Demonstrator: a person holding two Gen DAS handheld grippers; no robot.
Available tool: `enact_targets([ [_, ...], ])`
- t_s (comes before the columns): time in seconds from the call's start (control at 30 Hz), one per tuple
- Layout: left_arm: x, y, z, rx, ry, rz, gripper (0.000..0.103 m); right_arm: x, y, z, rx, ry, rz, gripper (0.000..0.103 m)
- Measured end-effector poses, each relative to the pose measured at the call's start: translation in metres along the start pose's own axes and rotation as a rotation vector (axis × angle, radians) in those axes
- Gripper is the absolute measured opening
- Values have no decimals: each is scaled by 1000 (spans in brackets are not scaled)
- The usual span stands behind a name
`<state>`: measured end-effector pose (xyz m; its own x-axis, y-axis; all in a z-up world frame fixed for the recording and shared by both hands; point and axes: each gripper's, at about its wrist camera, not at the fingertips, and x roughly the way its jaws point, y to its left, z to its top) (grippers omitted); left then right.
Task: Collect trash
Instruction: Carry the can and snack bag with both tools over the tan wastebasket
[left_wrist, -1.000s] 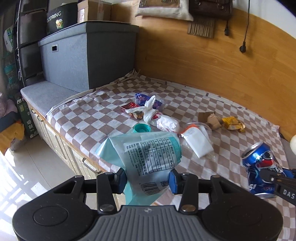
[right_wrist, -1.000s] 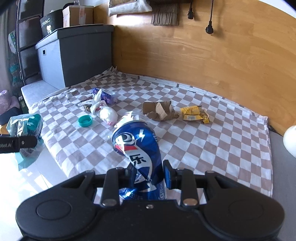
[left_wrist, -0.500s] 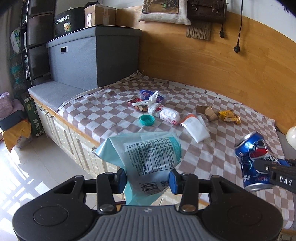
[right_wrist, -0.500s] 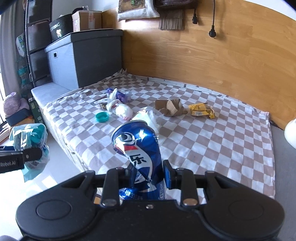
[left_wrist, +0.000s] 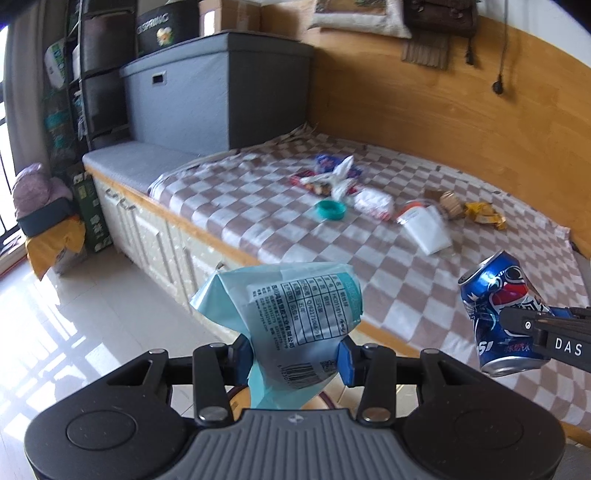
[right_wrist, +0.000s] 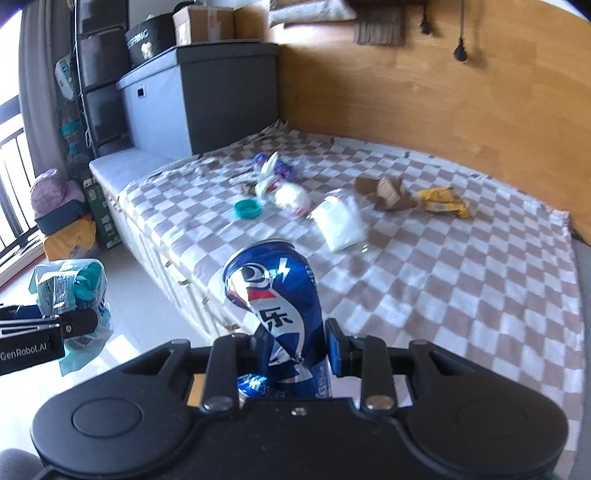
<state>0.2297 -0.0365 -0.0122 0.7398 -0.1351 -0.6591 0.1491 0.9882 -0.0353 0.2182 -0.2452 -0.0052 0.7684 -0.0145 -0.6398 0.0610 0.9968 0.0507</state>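
Note:
My left gripper (left_wrist: 293, 356) is shut on a light teal plastic wrapper (left_wrist: 291, 314) with a printed label, held over the white floor beside the bench. The wrapper (right_wrist: 70, 295) also shows at the left of the right wrist view. My right gripper (right_wrist: 291, 349) is shut on a dented blue soda can (right_wrist: 275, 306), held upright off the bench edge; the can (left_wrist: 502, 317) appears at the right of the left wrist view. More trash lies on the checkered cloth (left_wrist: 258, 206): a teal lid (left_wrist: 330, 210), a white pouch (left_wrist: 424, 229), a knotted white bag (left_wrist: 341, 177), torn cardboard (right_wrist: 388, 192) and a yellow wrapper (right_wrist: 443, 201).
A grey storage box (left_wrist: 221, 88) stands at the bench's far left against the wooden wall (left_wrist: 443, 110). White cabinet doors (left_wrist: 147, 229) run under the bench. Bags and a green box (left_wrist: 90, 210) sit on the floor at left. A round wooden rim (left_wrist: 240, 400) shows below my left gripper.
Both grippers have drawn back from the bench with the wrapper and the can still held. The trash on the cloth now looks farther away, and more floor shows below.

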Motion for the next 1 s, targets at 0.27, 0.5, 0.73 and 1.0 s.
enact_targets([
  [0.27, 38, 33, -23, -41, 87, 47, 45, 53, 30, -17, -12, 114, 59, 30],
  [0.5, 75, 55, -46, -102, 171, 63, 45, 101, 58, -43, -31, 242, 114, 30],
  [0.73, 123, 55, -86, -151, 298, 61, 45, 144, 76, -82, -38, 370, 135, 30],
  [1.0, 171, 57, -123, -171, 420, 62, 46, 195, 83, -123, 14, 498, 132, 30],
])
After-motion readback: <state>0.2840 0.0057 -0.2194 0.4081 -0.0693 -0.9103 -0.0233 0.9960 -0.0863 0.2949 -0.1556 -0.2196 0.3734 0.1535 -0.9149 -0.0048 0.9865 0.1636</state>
